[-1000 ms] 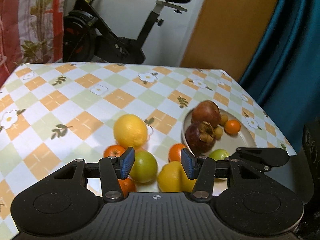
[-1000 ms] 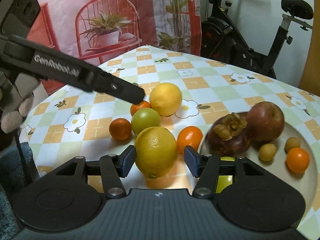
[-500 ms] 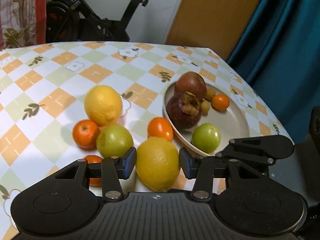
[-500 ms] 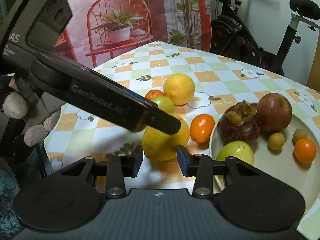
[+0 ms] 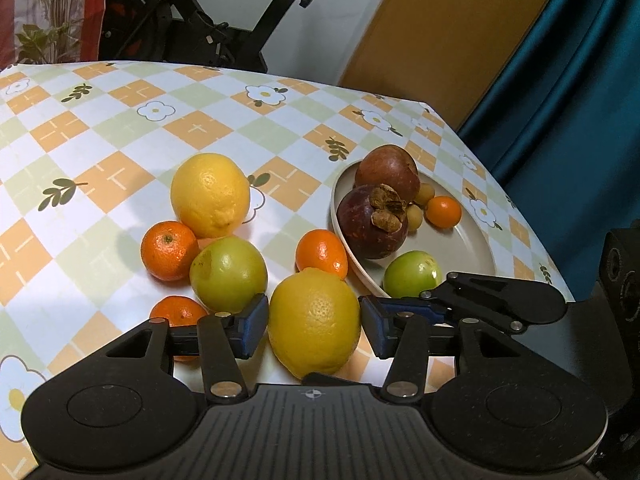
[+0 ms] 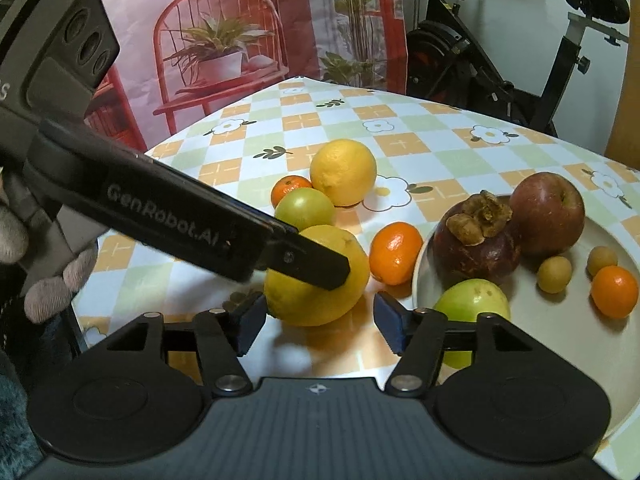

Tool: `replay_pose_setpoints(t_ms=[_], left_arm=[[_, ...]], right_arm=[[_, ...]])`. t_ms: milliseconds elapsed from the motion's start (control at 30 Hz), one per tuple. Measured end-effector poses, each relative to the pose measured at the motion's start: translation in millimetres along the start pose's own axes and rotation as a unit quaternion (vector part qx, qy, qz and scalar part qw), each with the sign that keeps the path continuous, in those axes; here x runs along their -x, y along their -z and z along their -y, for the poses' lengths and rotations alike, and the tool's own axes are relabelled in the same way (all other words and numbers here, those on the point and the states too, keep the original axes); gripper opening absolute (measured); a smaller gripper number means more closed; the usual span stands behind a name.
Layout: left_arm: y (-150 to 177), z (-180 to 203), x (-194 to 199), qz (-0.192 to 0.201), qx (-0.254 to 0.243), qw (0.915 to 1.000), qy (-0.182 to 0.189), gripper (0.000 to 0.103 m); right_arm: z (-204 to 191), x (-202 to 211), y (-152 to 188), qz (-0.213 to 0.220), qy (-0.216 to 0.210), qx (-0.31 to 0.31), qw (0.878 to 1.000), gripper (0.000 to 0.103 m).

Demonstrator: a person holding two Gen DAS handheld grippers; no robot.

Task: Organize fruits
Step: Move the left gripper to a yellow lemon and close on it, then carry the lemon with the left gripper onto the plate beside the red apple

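Judging from how the fruit lay, the sorting was roughly half done: the plate on the right of the checked tablecloth already carried a mangosteen, a dark red apple behind it, a small orange fruit, two little yellowish fruits that were too small to name with confidence, and a green fruit at its near rim. Six pieces were not yet on the plate. A large lemon sat nearest, a small orange lay just beyond it touching the plate's left edge, and farther left were a green fruit, two mandarins, the nearer partly hidden behind the gripper, and a second lemon at the far side of the group. The left gripper had the near lemon between its blue pads, its jaws opening slightly; the pads stood just beside the rind, and a sliver of gap seemed to show on each side, so it had no firm hold. The right gripper hovered on the near side of the same lemon with its jaws opening and nothing between them, the lemon lying just beyond the fingertips. Moving the near lemon to the plate looked like the step in hand, with five more pieces to follow.
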State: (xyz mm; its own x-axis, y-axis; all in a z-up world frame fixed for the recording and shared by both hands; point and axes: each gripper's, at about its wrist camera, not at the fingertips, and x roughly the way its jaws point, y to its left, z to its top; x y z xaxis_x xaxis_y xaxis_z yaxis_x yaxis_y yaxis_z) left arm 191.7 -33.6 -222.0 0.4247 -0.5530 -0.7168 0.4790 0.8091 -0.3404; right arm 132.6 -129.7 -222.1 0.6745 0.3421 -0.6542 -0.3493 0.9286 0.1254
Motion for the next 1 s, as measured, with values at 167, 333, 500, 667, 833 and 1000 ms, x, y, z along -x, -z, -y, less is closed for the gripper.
replay_pose_setpoints(t_ms=[167,333,500,667,833,1000], left_arm=[[-0.6,-0.8,-0.3,-0.002,0.002,1.0,0.001,0.053],[0.6,-0.7,0.7,-0.002,0.002,1.0,0.0,0.053],[3.3,4.0,1.9,-0.006,-0.003,1.0,-0.001,0.053],[6.0,13.8,8.6,0.003,-0.012,0.9999,0.0,0.053],[-2.3,32.3,20.7,0.029,-0.034,0.999,-0.001,0.053],[-15.8,54.3,21.7,0.039,-0.059,0.9975,0.002,0.053]], right_arm=[[-1.1,-6.9,-2.6,0.002,0.0,-0.012,1.0,0.063],[-3.5,-12.7,-3.6,0.004,0.006,-0.011,1.0,0.065],[-4.3,-12.3,-0.8,0.003,0.005,-0.006,1.0,0.062],[-2.9,-2.4,5.1,0.011,-0.001,-0.011,1.0,0.062],[0.8,16.2,3.6,0.043,0.001,-0.014,0.999,0.062],[9.3,35.9,-0.8,0.074,0.012,-0.017,0.997,0.062]])
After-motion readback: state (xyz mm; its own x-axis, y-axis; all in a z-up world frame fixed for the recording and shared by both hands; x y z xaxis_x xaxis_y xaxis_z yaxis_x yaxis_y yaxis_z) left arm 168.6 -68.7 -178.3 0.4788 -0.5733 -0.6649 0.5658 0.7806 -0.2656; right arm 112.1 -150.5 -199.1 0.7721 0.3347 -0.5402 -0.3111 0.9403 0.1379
